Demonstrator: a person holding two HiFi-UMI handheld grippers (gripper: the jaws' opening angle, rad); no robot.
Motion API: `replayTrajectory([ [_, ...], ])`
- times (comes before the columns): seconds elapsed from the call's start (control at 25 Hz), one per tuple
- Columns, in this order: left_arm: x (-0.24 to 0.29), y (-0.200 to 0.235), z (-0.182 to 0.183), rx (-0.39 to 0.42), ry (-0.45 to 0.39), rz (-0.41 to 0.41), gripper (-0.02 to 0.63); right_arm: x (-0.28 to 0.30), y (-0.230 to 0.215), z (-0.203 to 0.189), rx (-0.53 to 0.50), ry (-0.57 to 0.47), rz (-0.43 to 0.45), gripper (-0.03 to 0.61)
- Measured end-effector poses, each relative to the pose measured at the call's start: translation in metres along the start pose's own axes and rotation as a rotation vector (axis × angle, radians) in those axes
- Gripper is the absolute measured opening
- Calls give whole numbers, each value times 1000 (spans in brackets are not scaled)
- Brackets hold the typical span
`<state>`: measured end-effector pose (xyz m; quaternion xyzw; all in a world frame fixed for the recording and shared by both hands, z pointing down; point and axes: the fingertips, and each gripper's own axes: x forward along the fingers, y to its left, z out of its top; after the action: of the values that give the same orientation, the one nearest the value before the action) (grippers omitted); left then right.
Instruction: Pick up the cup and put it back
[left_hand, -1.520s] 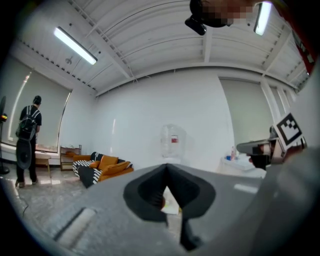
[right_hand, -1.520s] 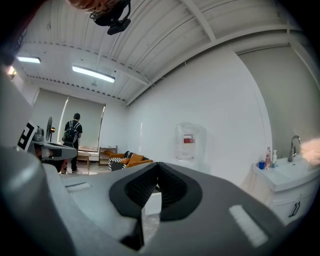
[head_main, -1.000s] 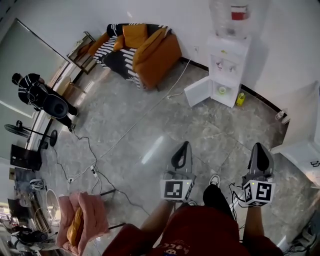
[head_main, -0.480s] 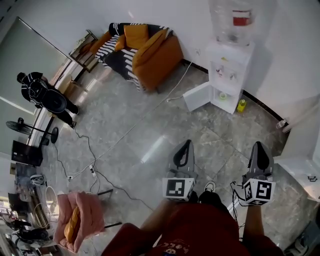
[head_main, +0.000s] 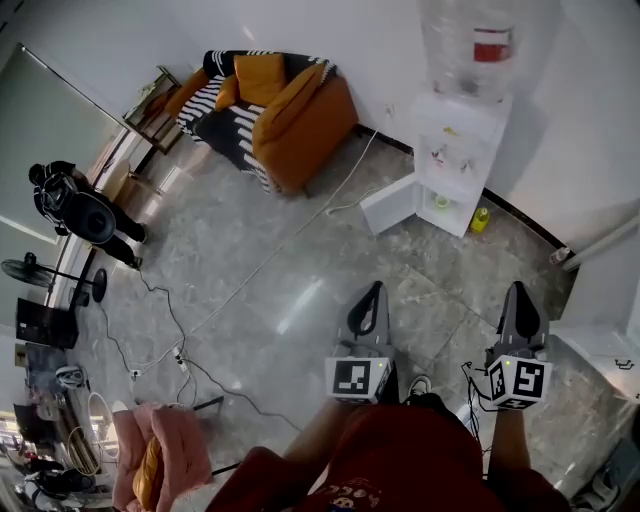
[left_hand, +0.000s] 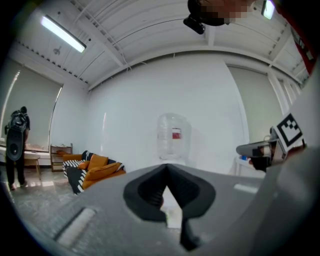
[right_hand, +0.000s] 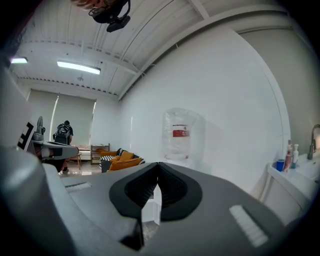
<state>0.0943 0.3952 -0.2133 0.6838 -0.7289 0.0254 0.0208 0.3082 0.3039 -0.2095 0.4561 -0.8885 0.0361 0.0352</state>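
Observation:
A white water dispenser (head_main: 455, 140) with a clear bottle (head_main: 475, 40) on top stands against the far wall. Its lower cabinet door (head_main: 388, 205) hangs open. A small yellow-green thing (head_main: 441, 203), possibly the cup, sits inside the cabinet, too small to tell. My left gripper (head_main: 373, 288) and right gripper (head_main: 519, 288) are held side by side above the floor, well short of the dispenser, pointing at it. Both are shut with nothing between the jaws. The bottle (left_hand: 172, 137) shows straight ahead in the left gripper view and also in the right gripper view (right_hand: 179, 135).
A yellow bottle (head_main: 480, 220) stands on the floor beside the dispenser. An orange sofa (head_main: 275, 100) sits at the back left. Cables (head_main: 180, 330) trail over the grey floor. A person in black (head_main: 75, 205) stands far left, and a white counter (head_main: 610, 350) is at the right.
The view has shifted slightly, with the sofa sliding left and the dispenser's base a little lower in the picture. Both grippers keep their place and stay shut.

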Motion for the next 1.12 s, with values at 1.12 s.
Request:
replayTrajectory([
  [1.12,191,208,21,-12,-32,-246,0,237,124,40,-67,20,-164,2],
])
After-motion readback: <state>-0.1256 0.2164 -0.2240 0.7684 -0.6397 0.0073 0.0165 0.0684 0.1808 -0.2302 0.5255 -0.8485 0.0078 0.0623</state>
